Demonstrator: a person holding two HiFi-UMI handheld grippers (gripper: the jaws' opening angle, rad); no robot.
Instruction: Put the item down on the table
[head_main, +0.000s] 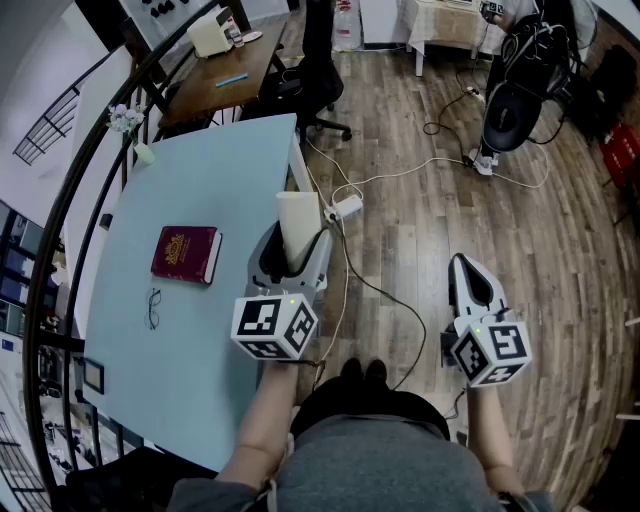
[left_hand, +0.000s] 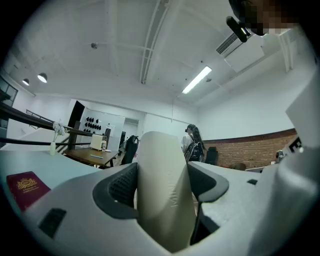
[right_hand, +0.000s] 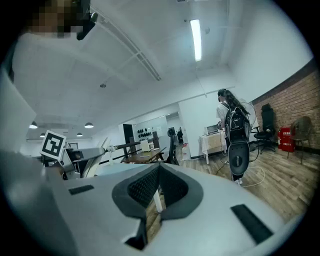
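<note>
1. Farthest left, on the pale blue bench, we see a pair of spectacles lying flat. Just beyond them lies a closed dark red book with a gold crest, apart from the spectacles.
2. Next, at the bench's right edge, our left hand-held gripper points level. Its jaws are clamped on a cream-coloured item, which sticks out forward past the jaw tips.
3. In the left gripper view, that item fills the gap between the two dark pads, and each pad presses on one of its sides. The red book shows low at the left in that view.
4. From the head view, the item sits over the bench's right edge. We cannot tell whether it touches the top.
5. Just to the right of the item, a white power strip lies on the wooden floor.
6. Farthest right, our right hand-held gripper is over the floor, well apart from the bench. Its jaws are closed together with nothing between them.
</note>
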